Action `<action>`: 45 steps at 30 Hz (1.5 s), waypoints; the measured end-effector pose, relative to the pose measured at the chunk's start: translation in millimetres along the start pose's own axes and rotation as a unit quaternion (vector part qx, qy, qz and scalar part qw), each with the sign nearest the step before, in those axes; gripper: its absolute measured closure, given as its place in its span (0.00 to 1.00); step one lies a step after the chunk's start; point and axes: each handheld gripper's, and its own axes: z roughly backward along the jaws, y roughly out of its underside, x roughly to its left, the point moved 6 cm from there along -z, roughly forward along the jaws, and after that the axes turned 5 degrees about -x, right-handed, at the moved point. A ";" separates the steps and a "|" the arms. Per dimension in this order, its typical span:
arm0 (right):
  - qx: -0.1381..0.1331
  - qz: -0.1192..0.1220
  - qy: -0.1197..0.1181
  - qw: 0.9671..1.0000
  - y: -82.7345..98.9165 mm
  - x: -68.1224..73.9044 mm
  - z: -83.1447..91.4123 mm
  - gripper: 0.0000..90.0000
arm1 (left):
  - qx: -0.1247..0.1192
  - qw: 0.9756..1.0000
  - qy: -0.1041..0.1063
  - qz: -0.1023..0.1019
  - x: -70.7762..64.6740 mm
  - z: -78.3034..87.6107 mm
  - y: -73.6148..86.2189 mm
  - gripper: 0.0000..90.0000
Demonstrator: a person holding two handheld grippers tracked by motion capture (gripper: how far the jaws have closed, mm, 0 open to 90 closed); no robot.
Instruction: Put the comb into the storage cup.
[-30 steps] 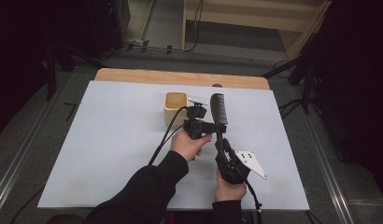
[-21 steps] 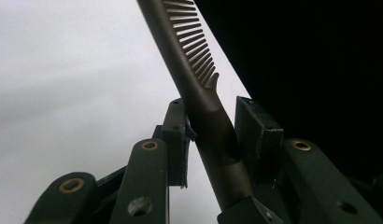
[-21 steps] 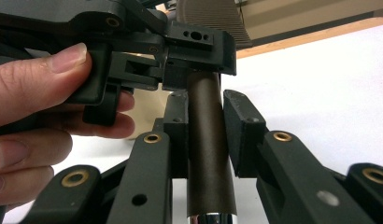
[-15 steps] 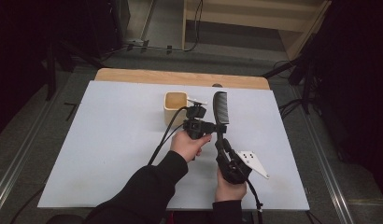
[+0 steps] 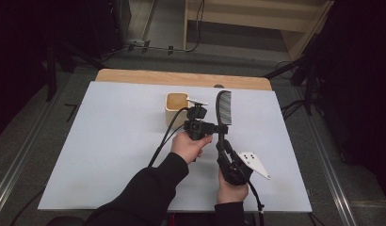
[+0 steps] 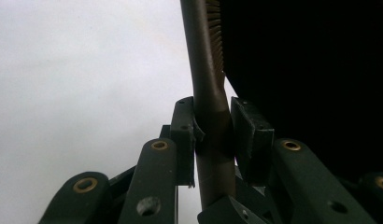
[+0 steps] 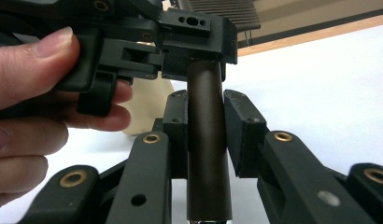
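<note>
Hairbrush [image 5: 223, 109], dark with a brown round handle, is held above the white table sheet [image 5: 111, 141] by both grippers at once. Just left of its bristle head, a small cream square cup [image 5: 174, 104] with a brown inside stands on the sheet. The left gripper [image 5: 214, 128], held in the person's left hand [image 5: 188, 146], reaches across from the left; in the left gripper view its two pads [image 6: 184, 140] are pressed on either side of the handle [image 6: 213, 135], just under the bristles. The right gripper [image 5: 222, 143], in the right hand [image 5: 232, 188], comes up from below; in the right gripper view its pads [image 7: 176, 135] pinch the handle [image 7: 206, 154] lower down, right beneath the left gripper [image 7: 194, 37]. The brush's long axis runs away from the person, bristle head at the far end, the handle end toward the person.
</note>
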 end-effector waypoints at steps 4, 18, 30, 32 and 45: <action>-0.005 0.011 0.000 1.000 -2.2 1.2 1.1 0.72 | -0.006 1.000 0.003 -0.006 -1.9 1.5 -0.9 0.81; -0.002 0.037 -0.026 0.999 -4.9 5.6 4.1 0.55 | -0.030 0.999 -0.004 -0.028 1.0 12.5 -9.2 0.81; 0.038 0.038 -0.081 0.995 -6.1 7.3 7.4 0.38 | -0.043 0.998 -0.021 -0.046 4.7 23.3 -14.4 0.81; 0.046 0.040 -0.092 0.994 -6.0 7.5 6.5 0.35 | -0.046 0.997 -0.023 -0.052 5.2 24.5 -15.3 0.81; 0.123 0.082 -0.138 0.979 -3.1 11.0 7.6 0.30 | -0.049 0.995 -0.031 -0.083 7.3 34.4 -17.0 0.81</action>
